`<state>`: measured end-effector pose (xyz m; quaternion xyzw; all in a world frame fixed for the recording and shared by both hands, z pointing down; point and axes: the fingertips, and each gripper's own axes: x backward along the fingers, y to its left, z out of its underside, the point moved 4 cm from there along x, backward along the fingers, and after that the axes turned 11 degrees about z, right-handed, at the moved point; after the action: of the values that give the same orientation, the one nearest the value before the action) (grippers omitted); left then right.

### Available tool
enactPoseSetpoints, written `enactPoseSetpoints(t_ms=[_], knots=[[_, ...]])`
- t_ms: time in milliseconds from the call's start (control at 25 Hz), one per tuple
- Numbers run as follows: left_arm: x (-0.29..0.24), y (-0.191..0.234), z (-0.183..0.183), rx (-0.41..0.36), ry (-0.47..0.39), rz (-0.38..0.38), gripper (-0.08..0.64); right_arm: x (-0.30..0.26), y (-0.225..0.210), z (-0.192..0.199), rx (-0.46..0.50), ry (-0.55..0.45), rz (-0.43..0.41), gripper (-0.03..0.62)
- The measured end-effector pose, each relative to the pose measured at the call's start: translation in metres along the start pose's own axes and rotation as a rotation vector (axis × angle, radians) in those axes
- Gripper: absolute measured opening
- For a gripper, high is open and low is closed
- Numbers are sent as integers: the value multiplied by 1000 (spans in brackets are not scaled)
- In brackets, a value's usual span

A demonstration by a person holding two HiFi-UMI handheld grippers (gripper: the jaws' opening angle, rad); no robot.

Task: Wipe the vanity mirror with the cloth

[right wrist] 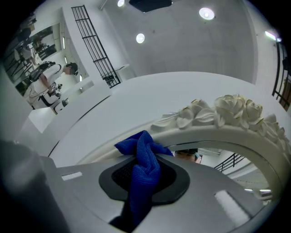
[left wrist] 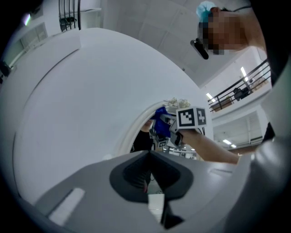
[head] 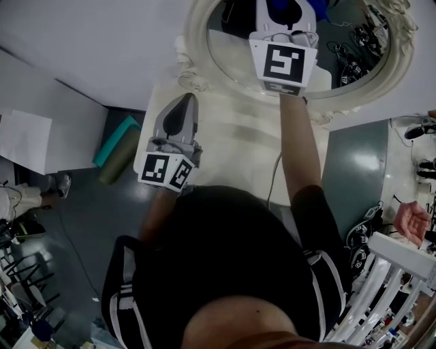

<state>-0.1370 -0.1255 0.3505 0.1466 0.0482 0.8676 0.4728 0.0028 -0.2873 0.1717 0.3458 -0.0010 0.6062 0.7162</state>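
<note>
**Head view:** from above my torso, facing steeply down; the vanity mirror (head: pixel 231 51) lies at the far edge.
**Left gripper view:** from my left gripper (head: pixel 185 102), nearer me, facing the mirror.
**Right gripper view:** from my right gripper (head: pixel 285 10), looking past its cloth (right wrist: pixel 143 168), close under the mirror's carved frame.
All three views share the mirror.

A blue, finely woven cloth (right wrist: pixel 142 148) is being pinched by the matt grey plastic right gripper (right wrist: pixel 143 176), just before the glossy vanity mirror (right wrist: pixel 225 158).

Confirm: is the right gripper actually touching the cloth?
Touching. The right gripper view shows the blue cloth pinched between the jaws of the right gripper, with its folds sticking out past them toward the mirror frame.
</note>
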Motion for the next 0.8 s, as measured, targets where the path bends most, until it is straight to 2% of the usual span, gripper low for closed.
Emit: enactPoseSetpoints(t_ms=[240,480,800], knots=[[7,21,-3,-2,-1,-54,11,7,61,27,127,8,-91,51],[12,25,6,8,18,-66,11,28,122,70,283,19,-190,49],[13,28,13,22,35,-75,11,72,178,152,395,95,-365,49]])
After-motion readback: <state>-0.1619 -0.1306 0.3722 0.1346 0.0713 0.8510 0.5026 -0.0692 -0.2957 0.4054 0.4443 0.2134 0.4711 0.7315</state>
